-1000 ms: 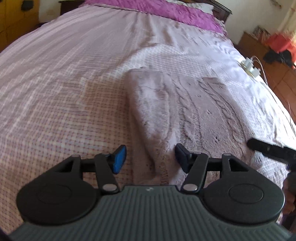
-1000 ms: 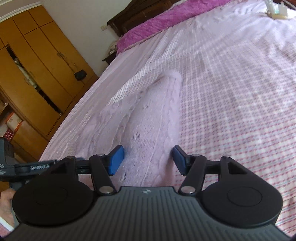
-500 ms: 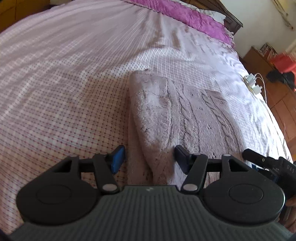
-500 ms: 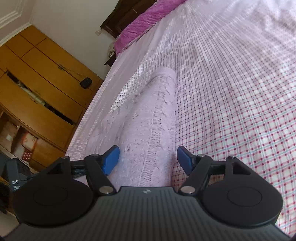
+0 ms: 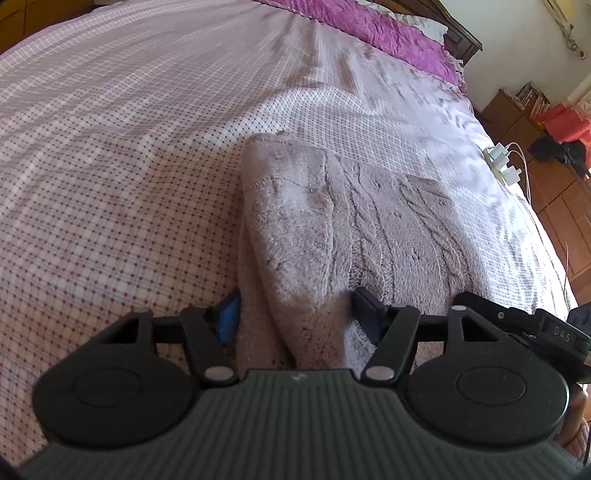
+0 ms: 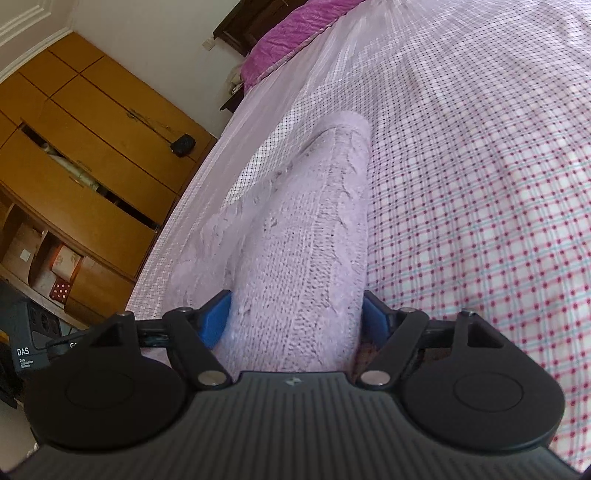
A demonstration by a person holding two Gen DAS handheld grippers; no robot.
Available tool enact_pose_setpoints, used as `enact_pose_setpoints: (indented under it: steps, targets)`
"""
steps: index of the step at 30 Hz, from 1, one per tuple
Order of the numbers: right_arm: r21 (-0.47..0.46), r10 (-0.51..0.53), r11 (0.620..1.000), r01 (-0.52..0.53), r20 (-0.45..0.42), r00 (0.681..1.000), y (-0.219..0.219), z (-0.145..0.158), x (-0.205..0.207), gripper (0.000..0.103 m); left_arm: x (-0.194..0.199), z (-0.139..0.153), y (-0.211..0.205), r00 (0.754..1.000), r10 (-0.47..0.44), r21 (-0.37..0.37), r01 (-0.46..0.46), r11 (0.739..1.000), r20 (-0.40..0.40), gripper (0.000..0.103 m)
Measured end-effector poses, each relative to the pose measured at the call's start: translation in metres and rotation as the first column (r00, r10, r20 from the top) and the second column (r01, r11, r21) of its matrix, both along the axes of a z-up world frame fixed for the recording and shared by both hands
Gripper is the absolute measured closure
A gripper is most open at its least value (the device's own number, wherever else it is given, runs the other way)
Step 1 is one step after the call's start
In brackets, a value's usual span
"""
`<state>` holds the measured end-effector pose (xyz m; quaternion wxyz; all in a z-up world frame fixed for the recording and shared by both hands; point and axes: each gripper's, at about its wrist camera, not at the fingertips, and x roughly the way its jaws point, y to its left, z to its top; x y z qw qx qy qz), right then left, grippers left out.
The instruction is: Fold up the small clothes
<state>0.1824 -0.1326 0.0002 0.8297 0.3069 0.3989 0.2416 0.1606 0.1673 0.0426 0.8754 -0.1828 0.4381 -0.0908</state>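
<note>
A pale lilac cable-knit sweater (image 5: 354, 229) lies folded lengthwise on the checked bedspread (image 5: 110, 184). My left gripper (image 5: 295, 317) is open, its blue pads either side of the sweater's near left folded edge, which bulges up between them. In the right wrist view the sweater (image 6: 306, 229) runs away from me as a long ridge. My right gripper (image 6: 295, 321) is open and straddles its near right edge. The right gripper's body also shows at the right of the left wrist view (image 5: 524, 325).
A purple pillow cover (image 5: 369, 26) lies at the head of the bed. White chargers and cables (image 5: 502, 162) rest on the bed's right edge. A wooden wardrobe (image 6: 85, 166) stands left of the bed, and wooden drawers (image 5: 554, 192) stand right.
Both grippers have moved forward and down onto the sweater's near end. The fabric now fills the gap between each pair of pads. Both stay open.
</note>
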Motion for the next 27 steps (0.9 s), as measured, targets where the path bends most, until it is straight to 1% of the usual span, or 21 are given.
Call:
enact_pose_setpoints:
  steps: [8, 9, 11, 12, 13, 14, 16, 18, 19, 23, 25, 27]
  targets:
    - [0.013, 0.011, 1.000, -0.011, 0.015, 1.000, 0.006, -0.005, 0.004, 0.023, 0.000, -0.006, 0.005, 1.000, -0.003, -0.028, 0.003, 1.000, 0.009, 0.034]
    - [0.018, 0.014, 1.000, -0.014, 0.016, 1.000, 0.009, -0.007, 0.005, 0.023, 0.000, -0.007, 0.006, 1.000, -0.002, -0.048, 0.002, 0.999, 0.009, 0.036]
    - [0.030, 0.016, 0.999, -0.016, 0.015, 1.000, 0.013, -0.008, 0.009, 0.027, -0.001, -0.012, 0.010, 1.000, 0.000, -0.120, 0.000, 0.993, 0.000, 0.036]
    - [0.034, 0.015, 0.999, -0.015, 0.011, 1.000, 0.015, -0.009, 0.012, 0.032, 0.000, -0.016, 0.012, 1.000, -0.004, -0.174, 0.003, 0.985, -0.008, 0.037]
    - [0.034, 0.012, 0.999, -0.012, 0.005, 1.000, 0.017, -0.008, 0.014, 0.037, 0.001, -0.020, 0.014, 1.000, -0.008, -0.212, 0.005, 0.977, -0.014, 0.038]
    - [0.035, 0.012, 0.999, -0.012, 0.003, 1.000, 0.018, -0.006, 0.016, 0.039, 0.000, -0.021, 0.013, 1.000, -0.005, -0.222, 0.003, 0.975, -0.009, 0.039]
    - [0.042, 0.013, 0.999, -0.013, 0.004, 1.000, 0.019, -0.001, 0.020, 0.047, -0.002, -0.020, 0.010, 1.000, -0.011, -0.212, 0.013, 0.977, 0.010, 0.052]
    - [0.054, 0.009, 0.999, -0.009, 0.004, 1.000, 0.018, 0.004, 0.023, 0.050, -0.006, -0.017, 0.011, 1.000, -0.005, -0.234, 0.009, 0.972, 0.019, 0.060]
    - [0.067, 0.005, 0.998, -0.005, 0.001, 1.000, 0.018, 0.007, 0.025, 0.051, -0.007, -0.016, 0.013, 1.000, 0.003, -0.254, 0.002, 0.967, 0.020, 0.062]
    - [0.114, -0.002, 0.993, 0.001, 0.007, 1.000, 0.013, 0.025, 0.031, 0.054, -0.016, -0.011, 0.018, 0.999, 0.045, -0.323, -0.034, 0.946, 0.029, 0.065]
    - [0.137, -0.003, 0.991, 0.000, 0.020, 1.000, 0.009, 0.037, 0.031, 0.054, -0.022, -0.004, 0.013, 0.998, 0.041, -0.336, -0.019, 0.942, 0.057, 0.065]
    - [0.132, -0.003, 0.991, -0.003, 0.045, 0.999, 0.004, 0.052, 0.029, 0.054, -0.026, 0.005, 0.003, 0.997, 0.020, -0.347, 0.009, 0.938, 0.080, 0.066]
